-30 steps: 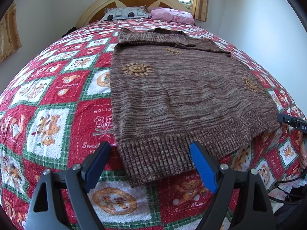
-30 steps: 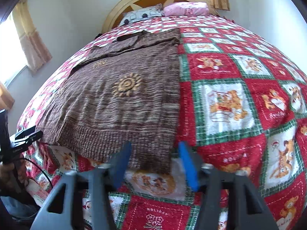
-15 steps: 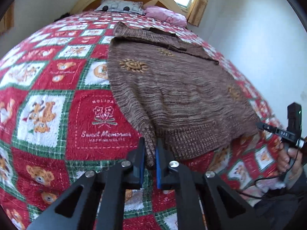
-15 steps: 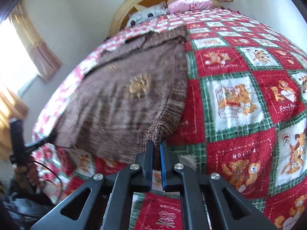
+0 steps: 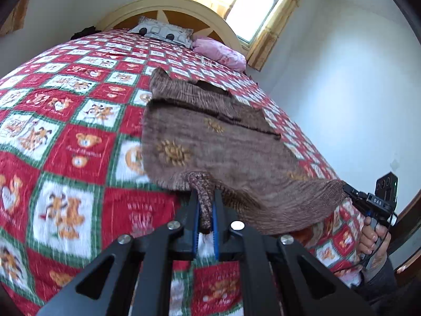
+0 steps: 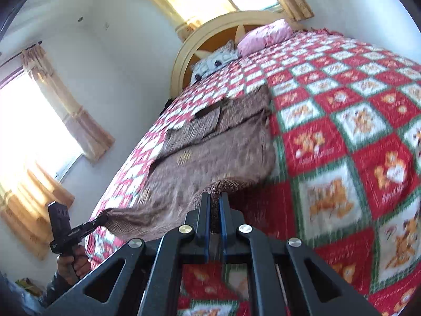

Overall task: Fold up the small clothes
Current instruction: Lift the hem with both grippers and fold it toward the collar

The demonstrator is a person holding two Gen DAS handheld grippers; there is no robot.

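A bed's red-and-green teddy-bear quilt (image 5: 65, 137) carries a brown knitted sweater (image 5: 210, 142), its collar end lying flat toward the headboard (image 5: 168, 8) and its ribbed hem raised off the cover. The left gripper (image 5: 204, 210) is clamped on one hem corner, the right gripper (image 6: 215, 208) on the other, hem slung between them

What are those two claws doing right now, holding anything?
Left claw: closed on the near hem corner of the brown sweater, lifting it off the bedspread.
Right claw: closed on the sweater's other hem corner.
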